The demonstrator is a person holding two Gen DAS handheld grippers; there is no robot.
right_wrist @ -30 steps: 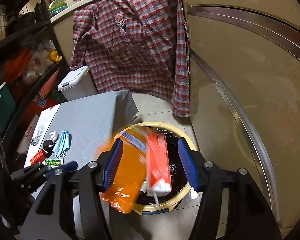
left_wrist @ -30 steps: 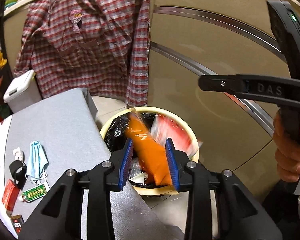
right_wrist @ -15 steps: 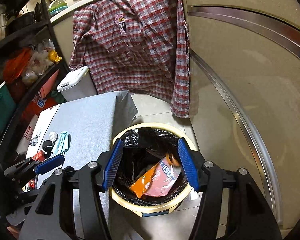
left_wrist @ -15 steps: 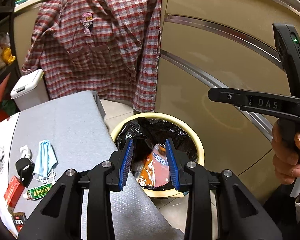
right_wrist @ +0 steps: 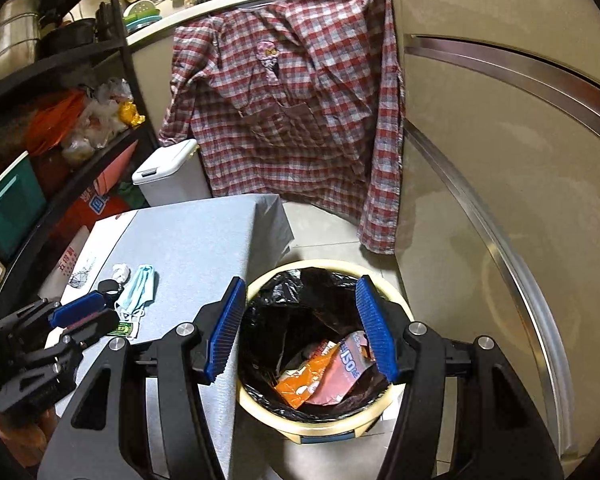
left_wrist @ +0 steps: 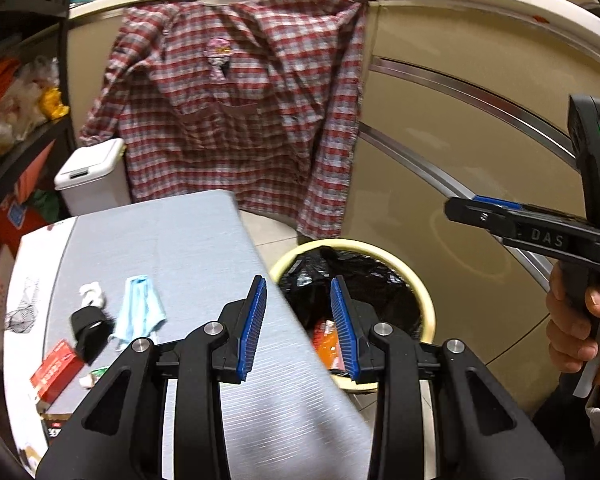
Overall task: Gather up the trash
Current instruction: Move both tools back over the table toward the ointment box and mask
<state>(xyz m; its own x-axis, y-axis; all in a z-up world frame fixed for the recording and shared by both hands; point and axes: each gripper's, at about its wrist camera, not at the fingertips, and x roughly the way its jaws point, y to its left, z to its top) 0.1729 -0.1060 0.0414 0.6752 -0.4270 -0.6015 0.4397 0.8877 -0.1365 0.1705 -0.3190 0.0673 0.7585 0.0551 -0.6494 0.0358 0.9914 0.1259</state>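
A yellow bin [right_wrist: 324,265] lined with a black bag stands on the floor beside the grey table [right_wrist: 204,240]. An orange wrapper [right_wrist: 304,380] and a pink-red wrapper [right_wrist: 342,372] lie inside it. My right gripper [right_wrist: 300,320] hangs open above the bin with nothing between its blue pads. My left gripper [left_wrist: 299,312] is open and empty too, over the table's edge next to the bin [left_wrist: 422,296]. On the table lie a blue face mask [left_wrist: 140,308], a white crumpled tissue [left_wrist: 90,294], a black item [left_wrist: 88,328], a red box [left_wrist: 54,368] and a green packet [right_wrist: 124,328].
A plaid shirt [left_wrist: 240,112] hangs over the beige cabinet front behind the bin. A white lidded bin [right_wrist: 168,176] stands at the table's far end. Dark shelves [right_wrist: 60,140] full of goods line the left. A hand [left_wrist: 572,320] holds the right gripper [left_wrist: 460,206].
A second ago the orange and pink-red wrappers were falling from between the jaws; now they lie in the bin. My left gripper has shifted left, over the table's edge.
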